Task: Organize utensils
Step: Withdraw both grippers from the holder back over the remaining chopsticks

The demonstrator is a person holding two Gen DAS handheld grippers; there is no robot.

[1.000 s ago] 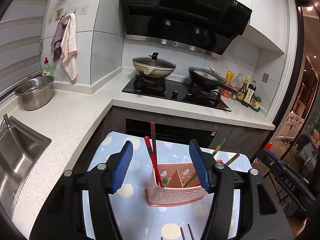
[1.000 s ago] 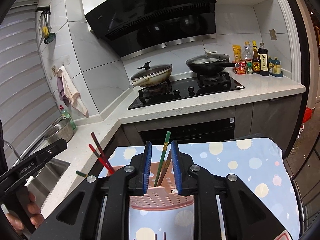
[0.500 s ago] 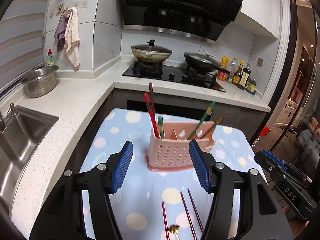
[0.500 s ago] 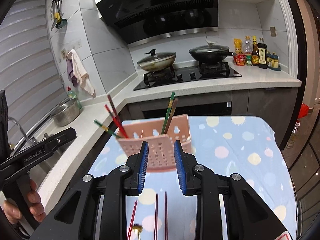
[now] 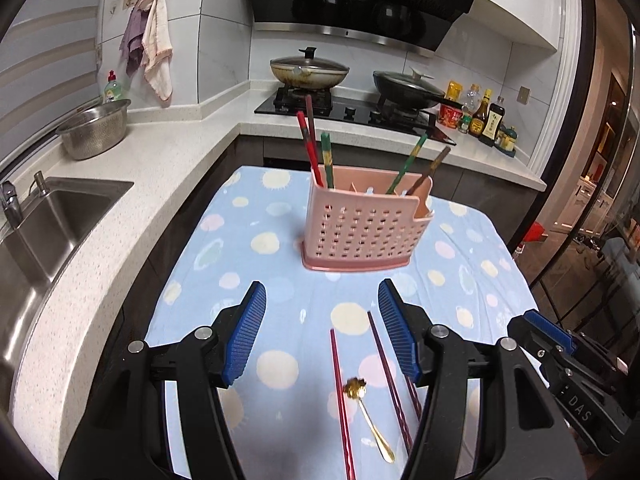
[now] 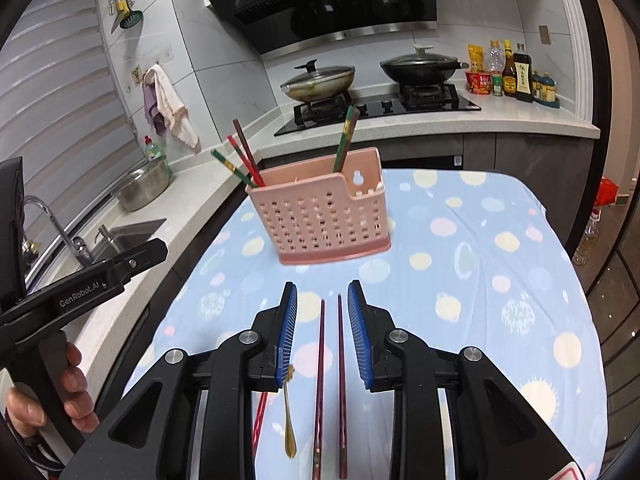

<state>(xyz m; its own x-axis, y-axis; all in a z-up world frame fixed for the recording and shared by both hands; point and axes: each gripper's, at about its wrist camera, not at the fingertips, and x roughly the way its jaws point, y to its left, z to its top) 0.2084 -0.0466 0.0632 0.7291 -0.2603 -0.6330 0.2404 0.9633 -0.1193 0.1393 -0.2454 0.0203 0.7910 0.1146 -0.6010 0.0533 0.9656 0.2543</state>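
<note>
A pink perforated utensil holder (image 5: 366, 224) (image 6: 322, 214) stands on the blue dotted cloth (image 5: 256, 276) (image 6: 480, 280), with several red, green and brown chopsticks (image 5: 316, 148) (image 6: 344, 140) upright in it. On the cloth nearer me lie a red chopstick (image 5: 340, 396), two dark maroon chopsticks (image 6: 320, 380) (image 5: 390, 376) and a small gold spoon (image 5: 366, 412) (image 6: 289, 416). My left gripper (image 5: 322, 340) is open and empty above them. My right gripper (image 6: 322, 332) is partly open and empty, with the two maroon chopsticks lying below between its fingers.
White counter (image 5: 120, 184) with a sink (image 5: 44, 220) and a steel colander (image 5: 94, 134) runs along the left. A hob with two pans (image 5: 308, 72) and sauce bottles (image 5: 486, 120) sit behind. The cloth's edges drop off left and right.
Both grippers have pulled back from the holder toward the near end of the cloth. The right gripper has opened a little. The loose chopsticks and spoon have come into view.
</note>
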